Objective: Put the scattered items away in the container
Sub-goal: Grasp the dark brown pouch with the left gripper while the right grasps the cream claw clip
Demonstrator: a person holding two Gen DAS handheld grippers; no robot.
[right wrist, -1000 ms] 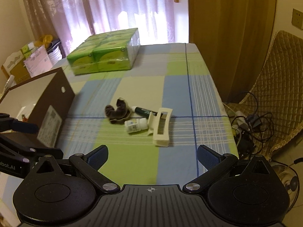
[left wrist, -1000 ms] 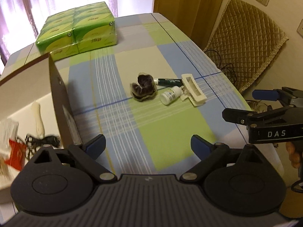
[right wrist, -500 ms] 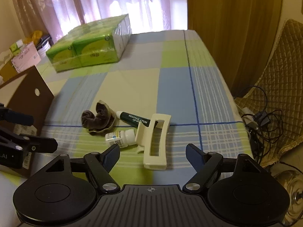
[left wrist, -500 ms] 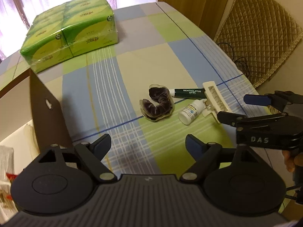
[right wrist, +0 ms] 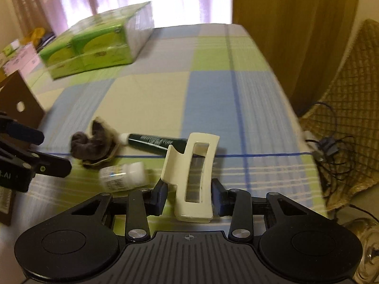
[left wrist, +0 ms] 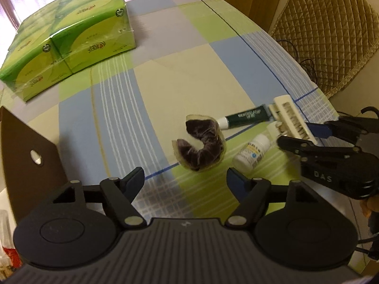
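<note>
A cream hair clip (right wrist: pixel 194 177) lies on the checked tablecloth (right wrist: pixel 146 99), its near end between the fingers of my right gripper (right wrist: pixel 189 195), which has closed onto its sides. Beside it are a dark green lip gel tube (right wrist: pixel 154 142), a small white bottle (right wrist: pixel 123 176) and a brown scrunchie (right wrist: pixel 91 145). In the left wrist view my left gripper (left wrist: pixel 184 181) stands open just short of the scrunchie (left wrist: pixel 201 146), with the bottle (left wrist: pixel 252 152), tube (left wrist: pixel 246 118) and clip (left wrist: pixel 291 118) to its right. The right gripper (left wrist: pixel 308 137) reaches in there.
The cardboard box's brown flap (left wrist: pixel 28 165) stands at the left, also seen in the right wrist view (right wrist: pixel 19 104). A green wrapped tissue pack (left wrist: pixel 71 35) sits at the table's far left. A quilted chair (left wrist: pixel 331 35) and cables (right wrist: pixel 331 146) lie past the right edge.
Both grippers have moved forward toward the items. The right gripper's fingers have narrowed around the hair clip. The left gripper has stayed open and now faces the scrunchie.
</note>
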